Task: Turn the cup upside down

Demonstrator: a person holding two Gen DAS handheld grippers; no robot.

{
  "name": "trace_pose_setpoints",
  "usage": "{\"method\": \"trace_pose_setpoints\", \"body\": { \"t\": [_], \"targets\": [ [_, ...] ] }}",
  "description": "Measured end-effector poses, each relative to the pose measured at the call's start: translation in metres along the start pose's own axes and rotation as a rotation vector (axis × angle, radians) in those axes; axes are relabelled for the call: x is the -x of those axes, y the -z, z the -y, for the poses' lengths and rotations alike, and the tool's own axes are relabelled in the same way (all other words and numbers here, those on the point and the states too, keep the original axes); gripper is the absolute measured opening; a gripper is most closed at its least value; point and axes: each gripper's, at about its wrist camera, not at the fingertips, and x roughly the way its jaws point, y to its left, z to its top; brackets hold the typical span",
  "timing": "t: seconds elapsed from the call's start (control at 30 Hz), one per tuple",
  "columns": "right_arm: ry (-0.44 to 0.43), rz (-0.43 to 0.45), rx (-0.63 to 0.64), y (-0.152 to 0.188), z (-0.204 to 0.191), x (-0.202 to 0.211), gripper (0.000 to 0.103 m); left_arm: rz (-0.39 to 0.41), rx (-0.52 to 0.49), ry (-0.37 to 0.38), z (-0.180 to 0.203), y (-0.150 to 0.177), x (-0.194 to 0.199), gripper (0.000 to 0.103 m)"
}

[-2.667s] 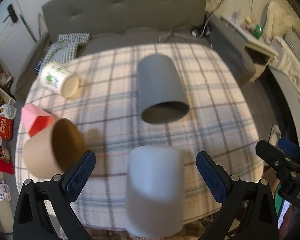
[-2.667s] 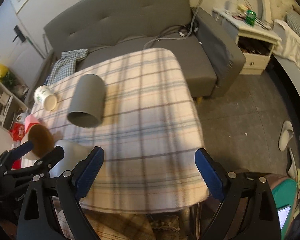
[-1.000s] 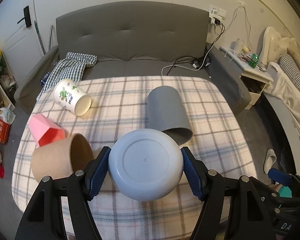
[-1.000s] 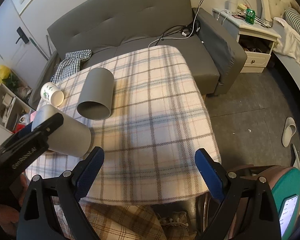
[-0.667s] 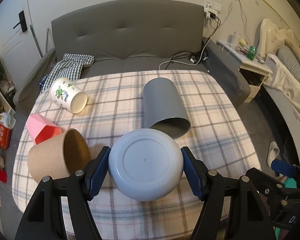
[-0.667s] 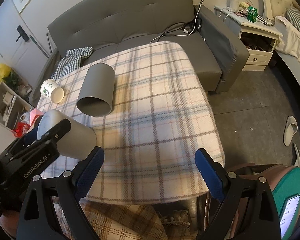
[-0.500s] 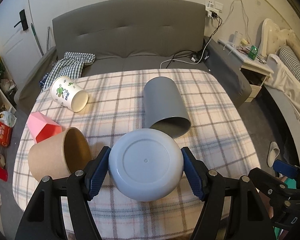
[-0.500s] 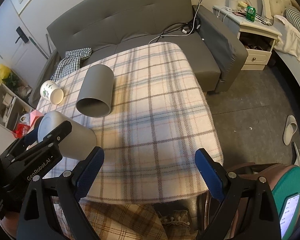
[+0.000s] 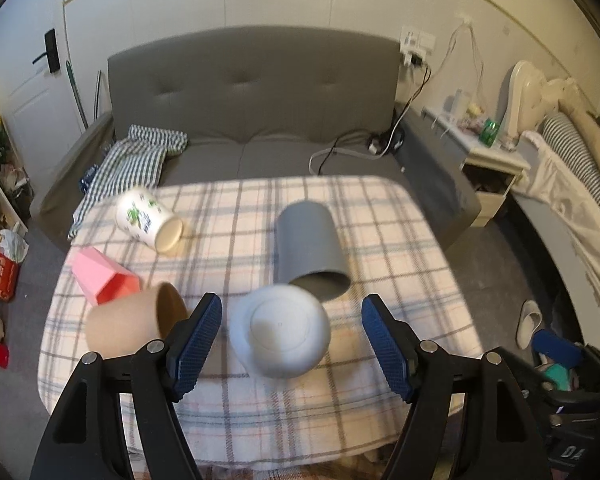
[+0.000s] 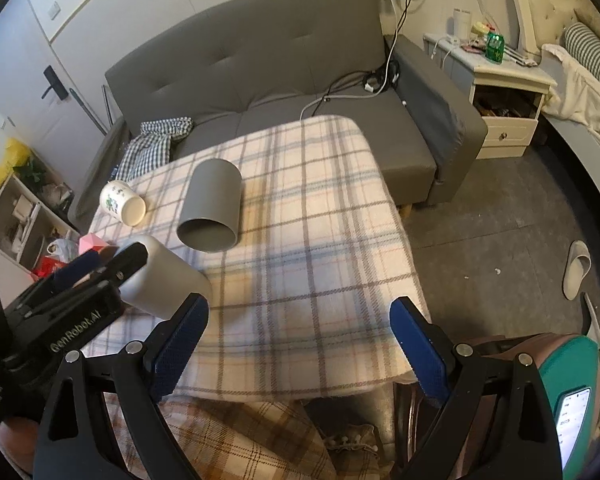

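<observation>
Task cup: the pale grey-white plastic cup (image 9: pixel 279 330) stands base up on the plaid tablecloth (image 9: pixel 384 236), at the near middle of the table, just in front of the dark grey cup.
Its axis: in the left wrist view the flat round base faces the camera; in the right wrist view the cup (image 10: pixel 162 286) leans, base toward the upper left, mouth down on the cloth. The frame is blurred, so I cannot tell whether the rim sits flat.
Left gripper (image 9: pixel 291 338): spread wide, blue pads on either side of the cup with a clear gap on both sides, touching nothing.
Right gripper (image 10: pixel 298 346): spread wide over the near right edge of the cloth, holding nothing.
Containers: the dark grey cylindrical cup (image 9: pixel 310 250) lies on its side, open mouth toward the camera, inside bare. The brown paper cup (image 9: pixel 134 322) lies on its side at the left, mouth toward the right, nothing visible inside. The white paper cup with green print (image 9: pixel 148 222) lies on its side, cream interior showing.
Other: a pink angular box (image 9: pixel 104 276) lies beside the brown cup.
View difference: only the right wrist view shows the pale cup's side wall and the left gripper's black body against it; the brown cup shows only in the left wrist view.
</observation>
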Motion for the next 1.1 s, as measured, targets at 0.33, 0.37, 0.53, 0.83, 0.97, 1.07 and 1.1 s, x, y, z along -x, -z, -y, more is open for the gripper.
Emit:
{"method": "trace_pose_setpoints", "body": {
  "t": [0.33, 0.37, 0.53, 0.83, 0.97, 1.07, 1.1],
  "targets": [
    [-0.024, 0.124, 0.044, 0.007, -0.023, 0.056, 0.093, 0.158, 0.029, 0.002, -0.023, 0.004, 0.081, 0.078],
    [-0.03, 0.141, 0.052, 0.009, -0.027, 0.063, 0.093, 0.168, 0.03, -0.002, -0.026, 0.007, 0.087, 0.079],
    [-0.058, 0.206, 0.105, 0.021, -0.047, 0.084, 0.093, 0.22, 0.039, -0.027, -0.048, 0.028, 0.117, 0.081],
    [-0.092, 0.259, 0.169, 0.05, -0.074, 0.075, 0.093, 0.273, 0.057, -0.105, -0.086, 0.078, 0.122, 0.093],
    [-0.077, 0.272, 0.2, 0.067, -0.082, 0.058, 0.099, 0.291, 0.074, -0.147, -0.095, 0.099, 0.115, 0.094],
    [-0.054, 0.284, 0.224, 0.081, -0.087, 0.047, 0.103, 0.287, 0.073, -0.183, -0.099, 0.108, 0.109, 0.095],
    [-0.05, 0.283, 0.231, 0.084, -0.089, 0.045, 0.103, 0.285, 0.078, -0.187, -0.101, 0.11, 0.108, 0.095]
  ]
}}
